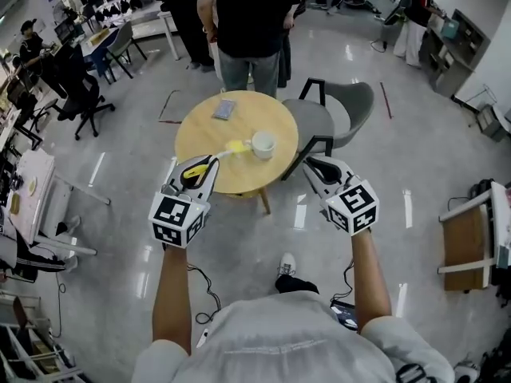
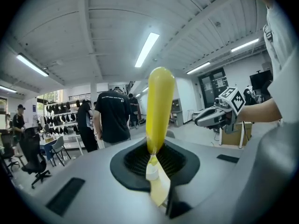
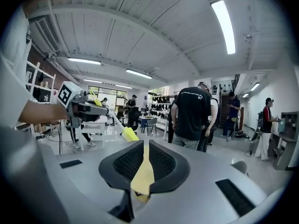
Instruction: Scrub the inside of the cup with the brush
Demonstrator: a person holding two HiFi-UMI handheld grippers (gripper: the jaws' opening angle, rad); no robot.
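**Operator with hand-held rig: outward appearance**

Clothing: pale grey short-sleeved T-shirt [image 1: 295, 345]; one white shoe [image 1: 286, 263] visible.
Rig: left gripper [image 1: 211, 163] and right gripper [image 1: 310, 164], both with matt grey moulded shells and black ribbed pads [image 3: 125, 160]. Each is backed by a white cube [image 1: 177, 219] printed with black square markers.
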